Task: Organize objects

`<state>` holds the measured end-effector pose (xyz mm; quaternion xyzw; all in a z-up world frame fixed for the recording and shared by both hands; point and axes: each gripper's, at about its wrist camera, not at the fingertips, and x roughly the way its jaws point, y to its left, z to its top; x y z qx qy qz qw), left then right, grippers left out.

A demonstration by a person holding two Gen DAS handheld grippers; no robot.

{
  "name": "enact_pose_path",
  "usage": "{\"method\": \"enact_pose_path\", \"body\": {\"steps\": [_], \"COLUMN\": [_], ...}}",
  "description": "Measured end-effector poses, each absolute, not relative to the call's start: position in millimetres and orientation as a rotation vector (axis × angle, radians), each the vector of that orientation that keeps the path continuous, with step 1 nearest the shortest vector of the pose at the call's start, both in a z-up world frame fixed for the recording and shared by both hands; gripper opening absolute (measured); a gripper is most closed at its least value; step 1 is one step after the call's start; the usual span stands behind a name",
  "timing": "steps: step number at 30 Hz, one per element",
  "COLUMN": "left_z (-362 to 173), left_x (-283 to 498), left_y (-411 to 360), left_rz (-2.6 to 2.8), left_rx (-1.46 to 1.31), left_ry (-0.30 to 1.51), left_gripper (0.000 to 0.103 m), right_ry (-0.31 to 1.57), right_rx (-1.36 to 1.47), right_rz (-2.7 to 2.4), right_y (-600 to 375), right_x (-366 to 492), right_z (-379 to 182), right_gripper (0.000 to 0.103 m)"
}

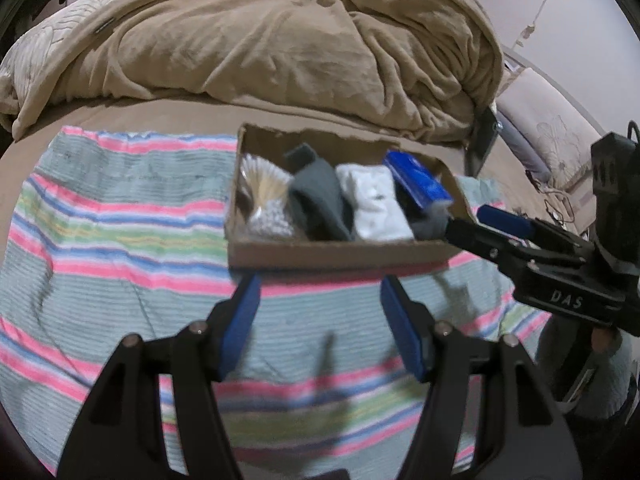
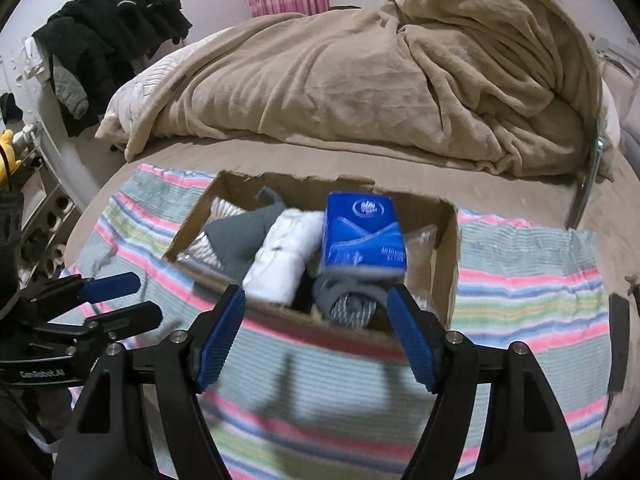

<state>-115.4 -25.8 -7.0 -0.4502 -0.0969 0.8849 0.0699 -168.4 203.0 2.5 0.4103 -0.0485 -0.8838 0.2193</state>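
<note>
A shallow cardboard box (image 1: 340, 254) (image 2: 448, 240) sits on a striped towel on the bed. It holds a bag of cotton swabs (image 1: 264, 192) at the left, a grey cloth (image 1: 320, 200) (image 2: 240, 236), a white roll (image 1: 376, 204) (image 2: 288, 252), a blue carton (image 1: 420, 180) (image 2: 364, 236) and a rolled grey striped sock (image 2: 348, 300). My left gripper (image 1: 320, 304) is open and empty, just in front of the box. My right gripper (image 2: 316, 308) is open and empty at the box's near edge, by the sock. Each gripper shows in the other's view (image 1: 476, 220) (image 2: 124, 300).
The striped towel (image 1: 120, 240) (image 2: 520, 280) covers the near part of the bed. A bunched tan blanket (image 1: 280, 40) (image 2: 380, 80) lies behind the box. Dark clothes (image 2: 112, 32) hang at the far left. A metal frame post (image 2: 588, 176) stands at the right.
</note>
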Motion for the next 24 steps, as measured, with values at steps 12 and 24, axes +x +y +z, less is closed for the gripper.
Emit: {"method": "enact_pose_path", "body": {"steps": [12,24], "left_z": [-9,-19], "left_x": [-76,-38], "left_y": [-14,-11], "left_rz": [2.678,2.739], "left_rx": [-1.365,-1.385], "left_ry": [-0.290,-0.265], "left_gripper": [0.079,0.086], "right_ry": [-0.149,-0.158], "right_rx": [1.118,1.124], "right_rz": [-2.443,-2.435], "right_y": [208,212], "right_x": [-120,-79], "right_z": [8,-3], "right_gripper": [0.076,0.076]}}
